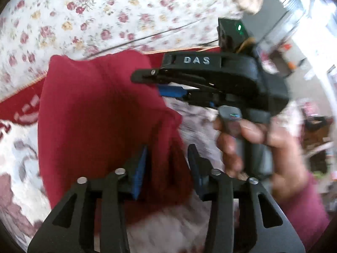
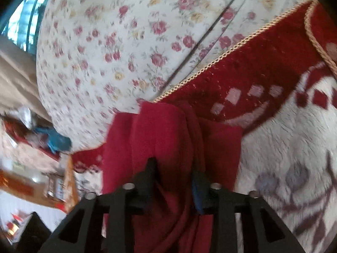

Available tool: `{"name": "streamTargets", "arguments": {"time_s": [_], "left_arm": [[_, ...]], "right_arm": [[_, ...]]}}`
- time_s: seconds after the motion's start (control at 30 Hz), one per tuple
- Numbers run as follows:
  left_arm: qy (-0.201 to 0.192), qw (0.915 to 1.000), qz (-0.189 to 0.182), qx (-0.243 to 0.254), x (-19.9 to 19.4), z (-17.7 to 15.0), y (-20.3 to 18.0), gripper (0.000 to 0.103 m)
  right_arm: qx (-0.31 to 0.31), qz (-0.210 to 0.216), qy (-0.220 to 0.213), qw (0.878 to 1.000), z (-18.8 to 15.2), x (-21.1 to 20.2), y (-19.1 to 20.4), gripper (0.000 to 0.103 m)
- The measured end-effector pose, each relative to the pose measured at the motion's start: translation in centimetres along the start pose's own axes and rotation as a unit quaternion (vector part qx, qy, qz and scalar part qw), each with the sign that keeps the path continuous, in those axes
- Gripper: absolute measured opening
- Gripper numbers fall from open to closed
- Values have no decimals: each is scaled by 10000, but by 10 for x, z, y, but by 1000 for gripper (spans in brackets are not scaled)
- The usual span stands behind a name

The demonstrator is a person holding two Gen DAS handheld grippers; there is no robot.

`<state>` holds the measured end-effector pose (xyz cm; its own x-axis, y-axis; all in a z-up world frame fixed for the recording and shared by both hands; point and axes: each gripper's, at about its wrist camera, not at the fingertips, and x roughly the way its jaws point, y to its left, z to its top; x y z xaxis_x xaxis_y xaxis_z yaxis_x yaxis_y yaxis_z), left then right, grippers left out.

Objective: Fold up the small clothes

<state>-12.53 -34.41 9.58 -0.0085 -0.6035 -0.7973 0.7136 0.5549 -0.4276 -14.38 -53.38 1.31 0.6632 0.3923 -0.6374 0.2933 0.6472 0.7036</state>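
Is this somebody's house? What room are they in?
Probably a room in a home, maybe a living room or bedroom. There's a flowery cover on soft furniture, a red and white patterned blanket, and a small red garment being folded.

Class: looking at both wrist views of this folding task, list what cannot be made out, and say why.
- Red garment: its type and full outline; motion blur, the left gripper and picture edges hide it.
- Right gripper: fingertips buried in cloth folds.
- Room clutter: blurred.

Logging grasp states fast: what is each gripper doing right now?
Left gripper: closed on the red garment.
Right gripper: closed on the same red garment.
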Motion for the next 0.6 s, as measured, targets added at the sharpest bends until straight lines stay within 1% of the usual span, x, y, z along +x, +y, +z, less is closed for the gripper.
{"name": "streamTargets", "arguments": {"time_s": [0.03, 0.1, 0.13, 0.17, 0.23, 0.3, 0.33, 0.37, 0.4, 0.43, 0.47, 0.5, 0.53, 0.6], "left_arm": [[-83, 9999, -39, 63, -16, -7, -1, 40], [-339, 9985, 287, 311, -44, -13, 7, 41], [-454, 9969, 537, 366, -55, -18, 11, 41], [-562, 9940, 878, 345, -61, -23, 20, 42], [-634, 9885, 1363, 147, -61, -31, 42, 42], [-510, 9849, 1655, -48, -54, -40, 59, 42], [-384, 9837, 1745, -181, -43, -46, 69, 42], [-315, 9844, 1712, -241, -37, -55, 75, 42], [-250, 9857, 1639, -317, -34, -63, 81, 43], [-241, 9866, 1561, -404, -29, -66, 88, 43], [-300, 9875, 1478, -458, -31, -69, 89, 43], [-328, 9879, 1437, -475, -34, -70, 87, 43], [-314, 9880, 1439, -464, -35, -67, 88, 43], [-403, 9870, 1501, -400, -43, -61, 84, 43]], "right_arm": [[-113, -70, -61, 9999, -2, -8, 8, 46], [-447, -210, -175, 9986, -11, -25, 26, 47], [-568, -224, -182, 9980, -19, -30, 36, 47], [-680, -247, -163, 9972, -26, -36, 41, 48], [-887, -459, -46, 9950, -45, -36, 51, 56], [-1098, -688, 115, 9915, -63, -27, 59, 57], [-1242, -787, 121, 9891, -71, -24, 59, 55], [-1517, -1040, 87, 9829, -79, -22, 60, 50], [-1788, -1498, 63, 9724, -89, -18, 62, 32], [-1795, -1632, 87, 9701, -94, -17, 57, 29], [-1691, -1634, 170, 9718, -101, -18, 46, 29], [-1586, -1600, 311, 9738, -106, -17, 36, 29], [-1536, -1515, 310, 9760, -107, -21, 32, 29], [-1309, -1297, 151, 9828, -104, -35, 30, 29]]}}
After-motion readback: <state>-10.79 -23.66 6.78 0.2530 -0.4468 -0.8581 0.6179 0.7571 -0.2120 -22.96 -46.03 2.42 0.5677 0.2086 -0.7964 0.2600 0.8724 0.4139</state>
